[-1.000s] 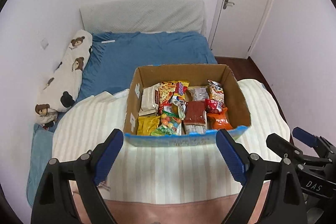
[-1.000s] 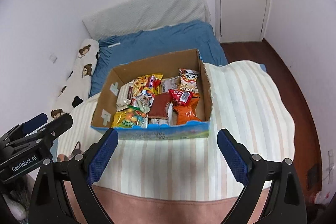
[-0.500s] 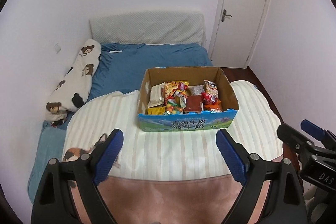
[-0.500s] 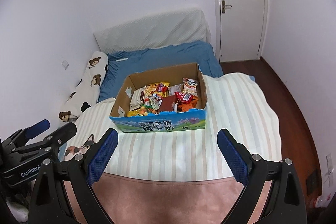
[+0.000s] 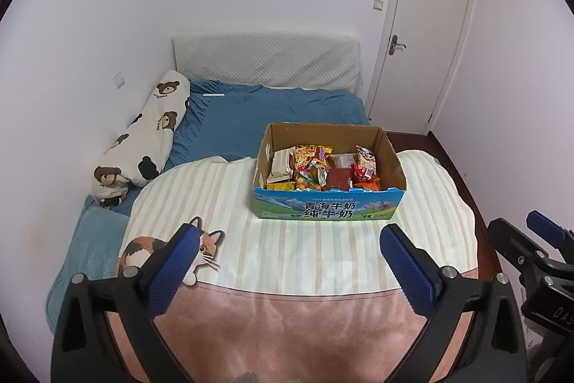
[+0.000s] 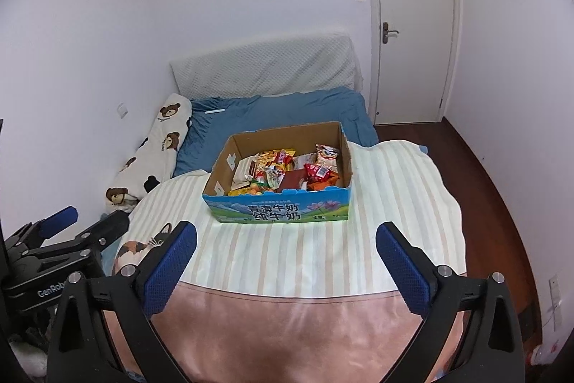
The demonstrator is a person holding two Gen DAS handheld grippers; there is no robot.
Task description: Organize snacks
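Both claws, the left gripper (image 5: 288, 255) and right gripper (image 6: 285, 253), were spread wide and holding nothing. Ahead sat the open cardboard box with blue printed front (image 6: 283, 212) on the cream striped blanket (image 6: 394, 203), long side running left-right, stuffed with colourful snack packets (image 6: 287, 173). A bear-print bolster pillow (image 5: 143, 139) lay off to the left.
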